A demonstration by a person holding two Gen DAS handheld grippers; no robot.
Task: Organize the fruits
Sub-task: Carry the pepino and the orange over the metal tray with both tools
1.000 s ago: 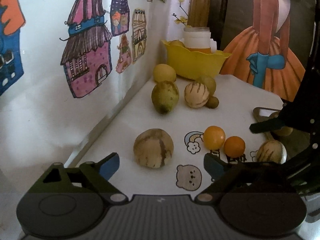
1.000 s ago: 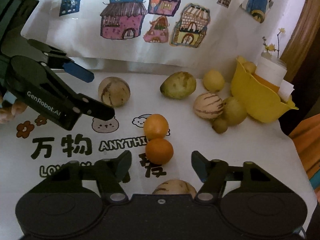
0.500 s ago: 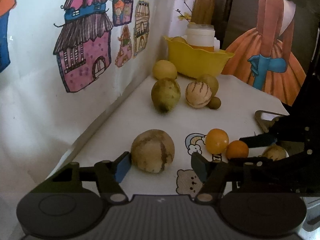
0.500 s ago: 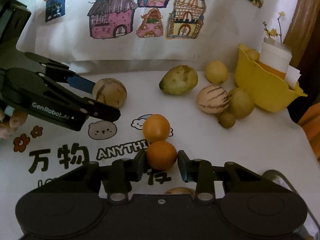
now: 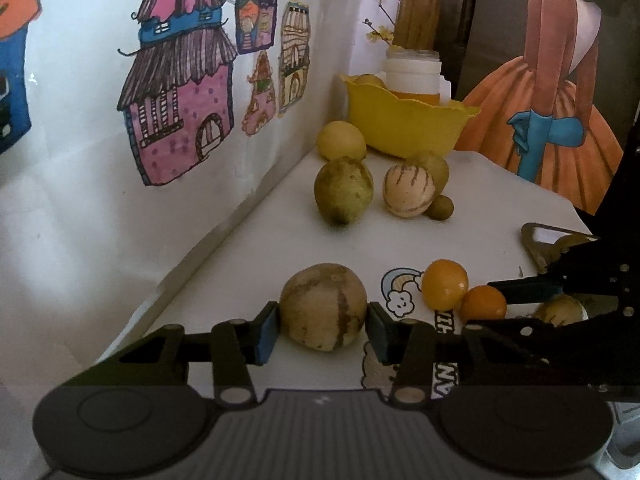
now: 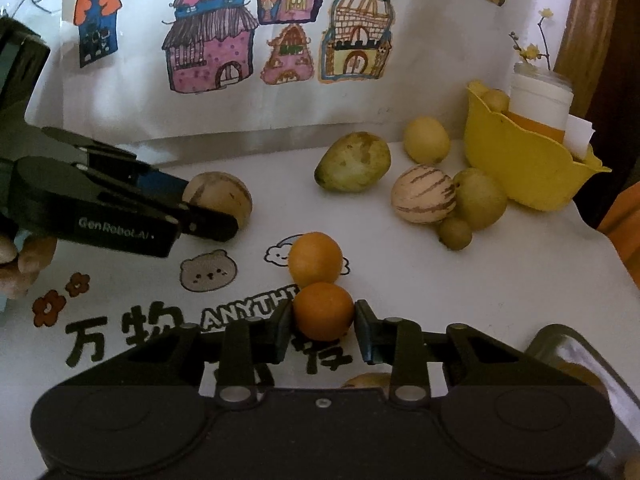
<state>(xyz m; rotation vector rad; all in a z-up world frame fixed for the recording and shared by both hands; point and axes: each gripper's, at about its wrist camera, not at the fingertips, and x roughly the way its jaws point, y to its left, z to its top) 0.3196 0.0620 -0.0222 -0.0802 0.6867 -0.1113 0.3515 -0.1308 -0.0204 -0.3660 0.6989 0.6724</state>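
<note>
Left claw (image 5: pixel 322 330): its blue pads sit against both flanks of the striped melon (image 5: pixel 323 306), which rests on the bench (image 5: pixel 248 264); it looks clamped on, though how firmly I cannot tell.
Right claw (image 6: pixel 323 326): closed around the darker orange (image 6: pixel 323 316), one pad on each side, fruit on the bench.
Neighbour fruit: a second orange (image 6: pixel 316 258) touches the gripped one on the side away from the right claw.
Roll risk: lifting the darker orange could nudge that second orange loose, since they touch and the bench is smooth.
Slip risk: the melon is round and fills the left claw's whole gap; held only at its widest part, it may squirt forward if squeezed harder.
Crowding risk: the two claws sit close side by side, so swinging either toward the other could knock them together.
Destination: the yellow bowl (image 6: pixel 516 164) lies far ahead and right of both claws, with a cluster of fruit in front, apt to be bumped in passing.
</note>
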